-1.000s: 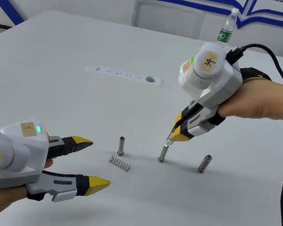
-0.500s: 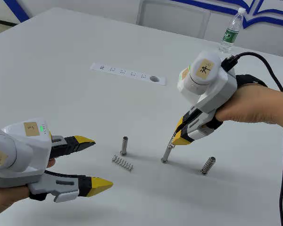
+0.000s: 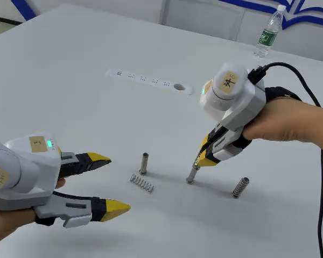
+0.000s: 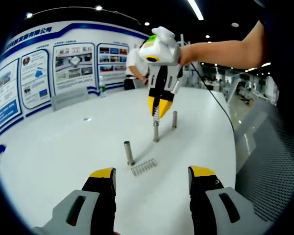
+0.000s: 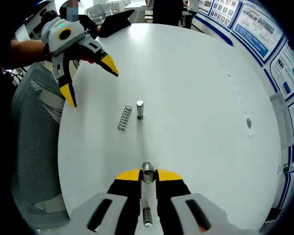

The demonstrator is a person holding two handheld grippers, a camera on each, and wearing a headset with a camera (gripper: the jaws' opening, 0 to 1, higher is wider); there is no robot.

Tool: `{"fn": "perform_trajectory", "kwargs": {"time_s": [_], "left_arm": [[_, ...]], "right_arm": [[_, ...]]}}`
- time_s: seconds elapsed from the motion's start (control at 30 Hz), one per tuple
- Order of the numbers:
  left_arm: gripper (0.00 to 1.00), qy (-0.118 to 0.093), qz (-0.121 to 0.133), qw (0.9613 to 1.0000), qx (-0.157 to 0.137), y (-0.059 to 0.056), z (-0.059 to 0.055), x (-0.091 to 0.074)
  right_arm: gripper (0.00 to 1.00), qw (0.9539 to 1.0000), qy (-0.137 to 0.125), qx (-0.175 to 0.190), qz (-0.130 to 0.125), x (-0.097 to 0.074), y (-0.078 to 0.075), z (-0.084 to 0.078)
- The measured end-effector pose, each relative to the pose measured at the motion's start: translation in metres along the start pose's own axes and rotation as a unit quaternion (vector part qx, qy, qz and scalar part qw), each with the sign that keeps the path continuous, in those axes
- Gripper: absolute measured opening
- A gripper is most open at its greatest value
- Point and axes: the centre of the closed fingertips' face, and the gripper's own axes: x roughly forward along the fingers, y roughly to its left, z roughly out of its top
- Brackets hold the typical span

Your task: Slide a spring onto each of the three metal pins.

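One spring (image 3: 197,159), pinched in the right tongs (image 3: 203,157), meets the middle pin (image 3: 191,176): keep it in line, release low; left tongs (image 3: 114,183) spread, idle.

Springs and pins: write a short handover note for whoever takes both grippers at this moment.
Right gripper: shut on a spring, held at the top of the middle pin, not yet slid down.
Left gripper: open, holding nothing.
Done: one sprung pin.
Left: seat the held spring, then put the loose spring on the bare pin beside it.
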Motion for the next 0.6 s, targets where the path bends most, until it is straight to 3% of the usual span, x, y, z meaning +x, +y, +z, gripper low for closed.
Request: {"fn": "perform_trajectory", "kwargs": {"time_s": [0.6], "left_arm": [[0.61, 0.001, 0.002, 1.0000, -0.003, 0.001, -0.001, 0.001]], "right_arm": [[0.12, 0.9996, 0.025, 0.004, 0.009, 0.037, -0.001, -0.010]]}}
